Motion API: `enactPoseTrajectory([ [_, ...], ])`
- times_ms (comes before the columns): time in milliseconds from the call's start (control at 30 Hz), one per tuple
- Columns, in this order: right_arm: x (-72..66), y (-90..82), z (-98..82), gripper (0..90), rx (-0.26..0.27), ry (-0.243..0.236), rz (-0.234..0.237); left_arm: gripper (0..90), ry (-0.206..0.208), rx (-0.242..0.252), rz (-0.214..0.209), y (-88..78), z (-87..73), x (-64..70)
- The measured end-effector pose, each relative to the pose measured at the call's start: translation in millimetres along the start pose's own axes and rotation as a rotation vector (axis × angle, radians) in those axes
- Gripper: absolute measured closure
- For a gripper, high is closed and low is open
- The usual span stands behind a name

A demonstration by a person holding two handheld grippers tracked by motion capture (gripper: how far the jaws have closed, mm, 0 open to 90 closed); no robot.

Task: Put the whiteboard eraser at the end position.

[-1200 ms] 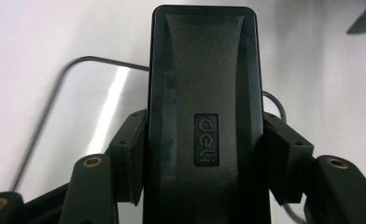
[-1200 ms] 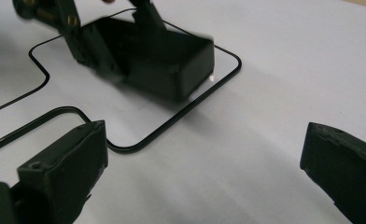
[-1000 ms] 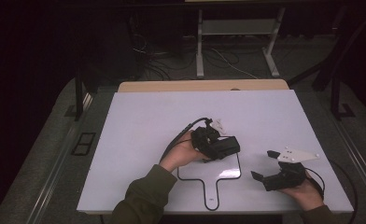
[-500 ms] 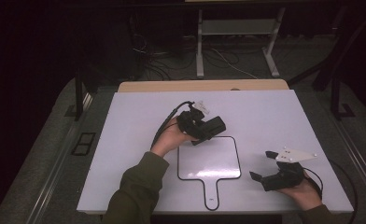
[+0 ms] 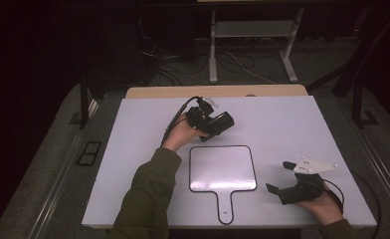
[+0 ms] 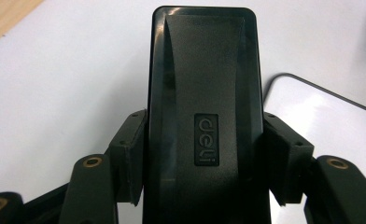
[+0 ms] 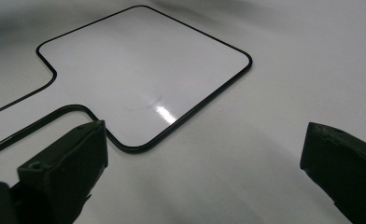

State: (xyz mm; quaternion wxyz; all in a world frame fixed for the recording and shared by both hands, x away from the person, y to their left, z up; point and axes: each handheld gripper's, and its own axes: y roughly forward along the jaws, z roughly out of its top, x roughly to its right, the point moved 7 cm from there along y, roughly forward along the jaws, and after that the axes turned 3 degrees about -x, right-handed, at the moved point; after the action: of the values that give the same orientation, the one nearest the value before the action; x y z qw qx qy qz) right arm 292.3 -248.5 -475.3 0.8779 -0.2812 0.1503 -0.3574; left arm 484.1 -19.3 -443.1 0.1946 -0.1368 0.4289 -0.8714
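A black block-shaped eraser [image 6: 204,93] with a raised logo sits clamped between my left gripper's [image 6: 204,156] pads, its length running out ahead of them. From above, this left gripper [image 5: 219,124] and the eraser [image 5: 224,122] hover over the white table just beyond a small paddle-shaped whiteboard [image 5: 223,169] with a black rim and a short handle toward the front. My right gripper [image 5: 280,177] rests at the front right, open, jaws wide apart with nothing between them. In the right gripper view, my right gripper [image 7: 204,163] faces the whiteboard [image 7: 139,70], which looks blank and glossy.
The white tabletop [image 5: 133,149] has a wooden strip [image 5: 213,91] along its far edge. Behind it stand metal frame legs [image 5: 213,50] and loose cables [image 5: 233,62] on a dark floor. A cable [image 5: 175,119] trails from the left gripper.
My left gripper carried the eraser off the whiteboard, away and to the left, leaving the whole board uncovered. The right gripper stayed put.
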Motion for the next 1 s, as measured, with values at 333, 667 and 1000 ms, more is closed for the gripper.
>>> enactPoseTrajectory([
  [333,0.4,-0.6,0.3,0.0,0.006,-0.001,0.002,39.2,-0.015,-0.028,0.043,23.3,10.9,-22.9],
  [667,1.1,-1.6,0.3,0.0,0.009,0.0,0.003,39.2,-0.026,-0.085,0.065,47.2,10.4,-36.1],
  [1000,1.2,-1.6,0.3,0.0,0.009,-0.001,0.004,39.0,-0.016,-0.119,0.071,59.8,4.9,-37.8],
])
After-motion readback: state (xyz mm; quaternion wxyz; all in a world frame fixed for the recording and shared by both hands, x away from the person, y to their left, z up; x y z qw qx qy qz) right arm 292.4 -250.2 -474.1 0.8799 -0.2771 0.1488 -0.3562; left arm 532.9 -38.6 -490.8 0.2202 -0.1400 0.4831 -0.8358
